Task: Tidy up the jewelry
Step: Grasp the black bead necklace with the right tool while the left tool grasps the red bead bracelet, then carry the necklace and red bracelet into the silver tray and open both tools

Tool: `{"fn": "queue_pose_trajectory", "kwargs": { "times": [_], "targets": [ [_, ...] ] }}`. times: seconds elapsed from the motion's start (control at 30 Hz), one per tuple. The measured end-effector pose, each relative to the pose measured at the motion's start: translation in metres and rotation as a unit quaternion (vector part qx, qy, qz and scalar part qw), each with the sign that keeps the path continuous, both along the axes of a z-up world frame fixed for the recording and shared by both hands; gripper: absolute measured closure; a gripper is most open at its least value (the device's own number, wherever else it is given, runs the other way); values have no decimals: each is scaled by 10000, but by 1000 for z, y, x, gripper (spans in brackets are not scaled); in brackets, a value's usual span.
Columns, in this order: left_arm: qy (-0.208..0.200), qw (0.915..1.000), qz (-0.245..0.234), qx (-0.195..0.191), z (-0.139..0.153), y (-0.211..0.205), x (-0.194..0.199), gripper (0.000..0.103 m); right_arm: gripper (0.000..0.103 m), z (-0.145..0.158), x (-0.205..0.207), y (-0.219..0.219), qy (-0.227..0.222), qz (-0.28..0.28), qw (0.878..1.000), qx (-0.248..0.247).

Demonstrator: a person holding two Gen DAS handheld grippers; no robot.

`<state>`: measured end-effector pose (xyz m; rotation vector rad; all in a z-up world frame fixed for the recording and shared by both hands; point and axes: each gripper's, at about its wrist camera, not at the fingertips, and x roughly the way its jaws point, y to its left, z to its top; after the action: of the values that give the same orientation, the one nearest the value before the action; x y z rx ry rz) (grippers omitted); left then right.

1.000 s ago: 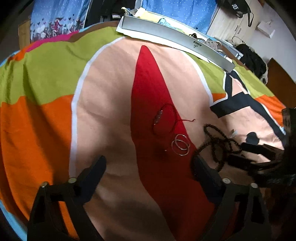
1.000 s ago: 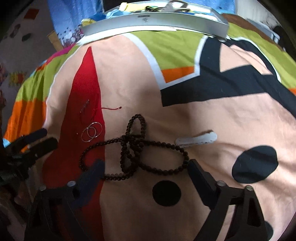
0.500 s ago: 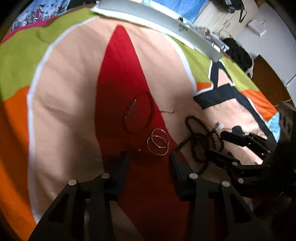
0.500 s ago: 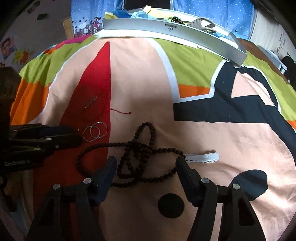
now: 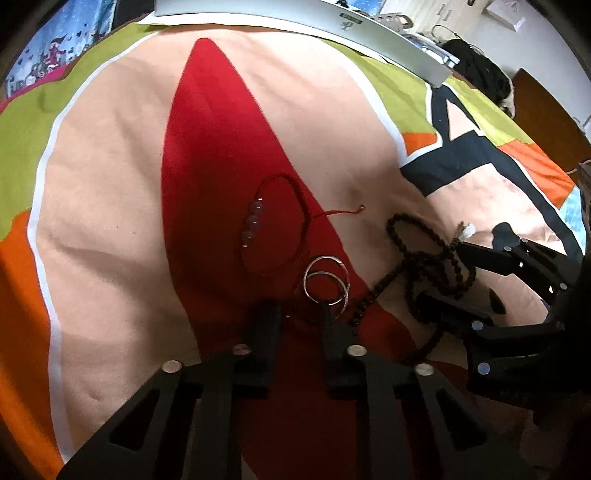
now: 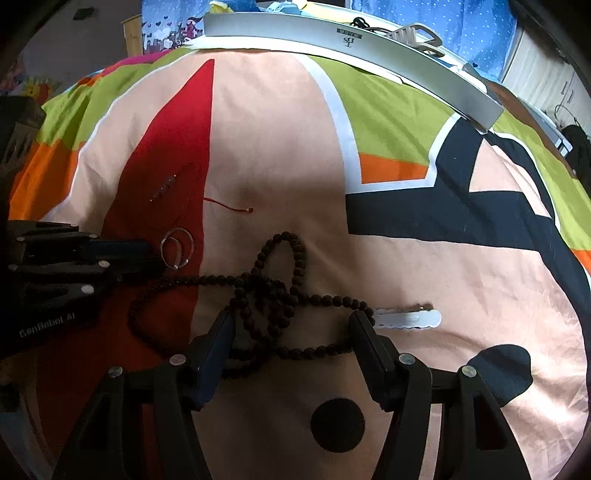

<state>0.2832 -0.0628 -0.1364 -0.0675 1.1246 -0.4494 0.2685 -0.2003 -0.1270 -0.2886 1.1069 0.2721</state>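
Two silver hoop rings (image 5: 325, 282) (image 6: 178, 250) lie overlapped on the red patch of the bedspread (image 5: 110, 206). My left gripper (image 5: 297, 319) (image 6: 151, 254) is low over the cloth with a narrow gap between its fingers; its right fingertip (image 5: 328, 314) touches the rings' near edge. A red string bracelet (image 5: 275, 236) (image 6: 173, 184) with grey beads lies just beyond. My right gripper (image 6: 291, 328) (image 5: 443, 275) stands open, its fingers on either side of a tangled dark bead necklace (image 6: 273, 291) (image 5: 424, 258). A white hair clip (image 6: 408, 318) (image 5: 467, 232) lies to the right.
A long silver-grey tray (image 5: 332, 22) (image 6: 351, 40) sits at the far edge of the bed, with small items behind it. The two grippers are close together over the jewelry. Bare bedspread (image 6: 461, 258) spreads to the left and right.
My left gripper has moved forward to the hoop rings and its fingers have closed from wide to a narrow gap. My right gripper has come down over the bead necklace.
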Motion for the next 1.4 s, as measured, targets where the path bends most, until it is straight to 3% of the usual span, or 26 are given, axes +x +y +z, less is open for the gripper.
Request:
{"fn": "queue_pose_trajectory", "kwargs": {
  "times": [0.1, 0.53, 0.7, 0.87, 0.97, 1.13, 1.4],
  "targets": [
    [101, 9998, 147, -100, -2, 4, 1, 102, 41, -2, 3, 2, -12, -3, 10000, -30],
    [391, 9961, 637, -470, 12, 26, -27, 102, 47, 1, -4, 0, -68, -12, 10000, -21],
    [253, 9949, 887, -408, 24, 32, -42, 103, 69, 1, -5, -6, -138, -70, 9999, 17],
    [113, 9929, 1131, -357, 31, 37, -52, 103, 86, 5, -7, -17, -130, -204, 9990, 383],
    [-159, 9918, 1206, -385, 42, 38, -58, 103, 96, 16, -10, -19, -312, -220, 9978, 541],
    [-905, 9866, 1255, -511, 71, 38, -63, 103, 97, 46, -20, -22, -969, -127, 9929, 676],
    [-1290, 9800, 1208, -912, 96, 44, -59, 103, 97, 91, -36, -33, -1877, 105, 9712, 1461]
  ]
}}
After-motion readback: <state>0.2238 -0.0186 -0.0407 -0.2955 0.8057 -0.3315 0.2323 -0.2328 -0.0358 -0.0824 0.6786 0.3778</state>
